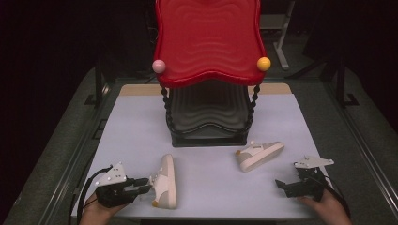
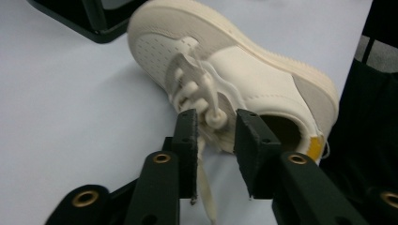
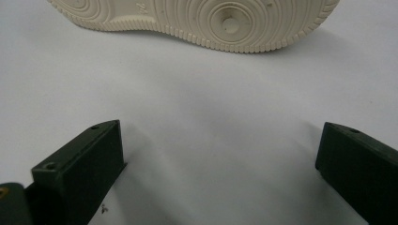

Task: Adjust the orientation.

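Two cream sneakers lie on the pale table point(image 1: 141, 122). The left shoe point(image 1: 166, 180) point(image 2: 253, 79) rests near the front edge, with a tan heel tab. My left gripper point(image 1: 149, 188) point(image 2: 216, 126) is closed on its tongue and laces, and one lace end hangs down between the jaws. The right shoe point(image 1: 259, 154) lies on its side further right, its ribbed sole point(image 3: 197, 18) turned toward my right gripper point(image 1: 280, 183) point(image 3: 220, 154). That gripper sits low over the table a short way from the sole, its jaws wide open with nothing between them.
A two-level stand occupies the back middle of the table: a wavy red upper tray point(image 1: 209, 42) over a black lower tray point(image 1: 209, 112), with a pink ball point(image 1: 158, 66) and a yellow ball point(image 1: 264, 63) at its front corners. Bare tabletop lies between the shoes.
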A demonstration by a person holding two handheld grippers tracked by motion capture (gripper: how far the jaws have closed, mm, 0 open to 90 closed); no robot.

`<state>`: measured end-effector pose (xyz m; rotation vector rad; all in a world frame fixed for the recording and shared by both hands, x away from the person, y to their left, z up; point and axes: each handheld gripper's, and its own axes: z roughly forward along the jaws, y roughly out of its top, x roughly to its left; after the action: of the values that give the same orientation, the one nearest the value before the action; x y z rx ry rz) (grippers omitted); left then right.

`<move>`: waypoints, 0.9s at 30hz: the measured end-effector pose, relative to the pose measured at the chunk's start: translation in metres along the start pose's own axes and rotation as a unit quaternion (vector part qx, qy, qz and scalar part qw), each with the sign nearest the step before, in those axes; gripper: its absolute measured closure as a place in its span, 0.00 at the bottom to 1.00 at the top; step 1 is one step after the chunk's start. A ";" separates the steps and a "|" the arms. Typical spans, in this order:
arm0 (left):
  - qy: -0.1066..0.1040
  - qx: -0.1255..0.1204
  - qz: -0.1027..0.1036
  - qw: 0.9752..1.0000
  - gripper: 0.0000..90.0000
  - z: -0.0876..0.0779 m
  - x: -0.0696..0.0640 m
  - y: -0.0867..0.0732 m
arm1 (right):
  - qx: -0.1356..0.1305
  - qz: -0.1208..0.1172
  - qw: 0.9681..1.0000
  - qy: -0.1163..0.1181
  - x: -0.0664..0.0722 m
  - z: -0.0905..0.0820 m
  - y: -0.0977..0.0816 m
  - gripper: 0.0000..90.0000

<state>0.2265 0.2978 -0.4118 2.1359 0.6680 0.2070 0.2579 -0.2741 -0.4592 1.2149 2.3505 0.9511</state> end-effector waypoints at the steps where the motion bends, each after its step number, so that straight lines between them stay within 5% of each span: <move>1: -0.002 0.001 0.002 1.000 0.75 0.000 -0.001 -0.001 | 0.000 0.000 1.000 0.000 0.000 0.000 0.000 0.01; 8: -0.003 0.004 0.011 1.000 0.66 0.007 -0.005 0.001 | 0.000 0.000 1.000 0.000 0.000 0.000 0.000 0.01; 11: 0.002 0.026 0.033 0.999 0.61 0.011 -0.008 0.000 | 0.000 0.000 1.000 0.000 0.000 0.000 0.000 0.01; 16: 0.005 0.027 0.020 0.999 0.67 0.018 -0.007 0.001 | 0.000 0.000 1.000 0.000 0.000 0.000 0.000 0.01; 27: 0.021 0.023 0.031 0.999 0.73 0.025 -0.006 0.006 | 0.000 0.000 1.000 0.000 0.000 0.000 0.000 0.01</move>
<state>0.2334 0.2741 -0.4215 2.2037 0.6360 0.2723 0.2580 -0.2741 -0.4592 1.2144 2.3508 0.9511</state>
